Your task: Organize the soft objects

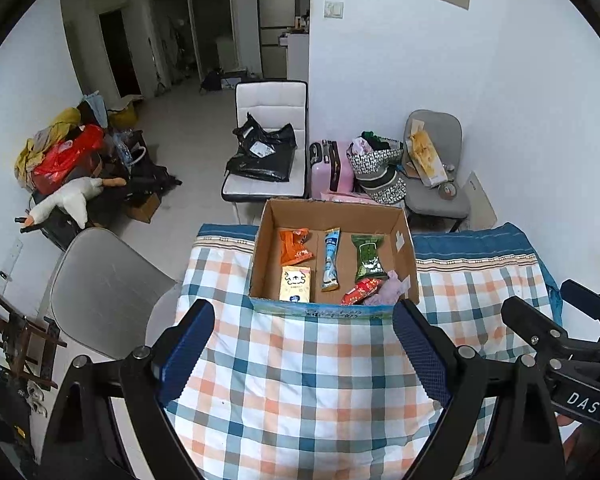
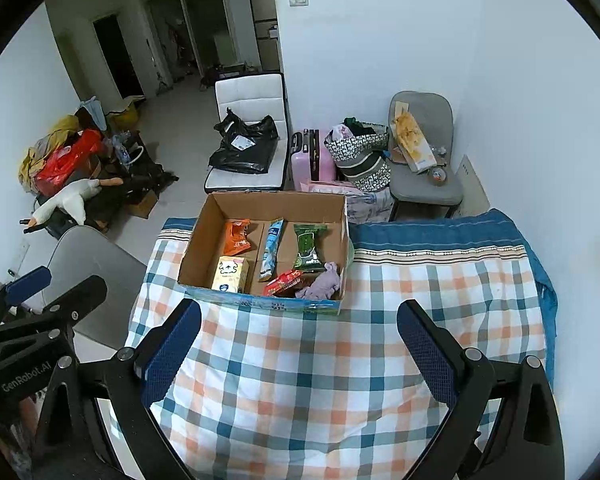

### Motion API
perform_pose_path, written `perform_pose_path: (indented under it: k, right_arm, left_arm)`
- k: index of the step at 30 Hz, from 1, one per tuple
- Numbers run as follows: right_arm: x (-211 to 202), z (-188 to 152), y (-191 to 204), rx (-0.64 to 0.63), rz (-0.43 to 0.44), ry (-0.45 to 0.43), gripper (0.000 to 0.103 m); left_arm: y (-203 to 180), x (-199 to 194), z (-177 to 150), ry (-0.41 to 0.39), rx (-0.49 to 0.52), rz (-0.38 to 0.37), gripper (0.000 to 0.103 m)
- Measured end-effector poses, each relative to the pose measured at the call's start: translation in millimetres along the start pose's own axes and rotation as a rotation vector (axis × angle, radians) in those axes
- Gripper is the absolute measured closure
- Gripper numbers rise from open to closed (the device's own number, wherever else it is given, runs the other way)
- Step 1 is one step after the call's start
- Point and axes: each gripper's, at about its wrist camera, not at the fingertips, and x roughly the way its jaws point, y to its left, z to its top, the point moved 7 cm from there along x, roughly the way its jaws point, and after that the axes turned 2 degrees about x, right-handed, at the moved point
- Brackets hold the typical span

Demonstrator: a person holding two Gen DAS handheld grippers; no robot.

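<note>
- The left tool [image 1: 304, 344] and right tool [image 2: 300, 342] both hang wide open and empty above a checked cloth [image 1: 300, 380] covering the surface.
- Bare cloth fills the gap between each tool's pads; the surface's far edge lies behind the cardboard box [image 1: 404, 264], chairs beyond it.
- The box sits straight ahead of the left tool, ahead and left of the right.
- Inside, a blue tube packet [image 1: 330, 259] and green packet [image 1: 366, 257] lie long axis pointing away from the tools; an orange packet [image 1: 295, 245], yellow pack [image 1: 296, 284], red packet [image 1: 360, 291] and lilac cloth [image 1: 388, 290] lie alongside.
</note>
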Motion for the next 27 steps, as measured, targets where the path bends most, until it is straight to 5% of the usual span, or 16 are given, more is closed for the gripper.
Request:
perform_pose_path:
  k: [27]
  right_arm:
    - [-19, 1, -3, -0.006, -0.025, -0.035, 0.003]
  left_arm:
    - [0, -18, -4, -0.021, -0.009, 0.009, 0.012]
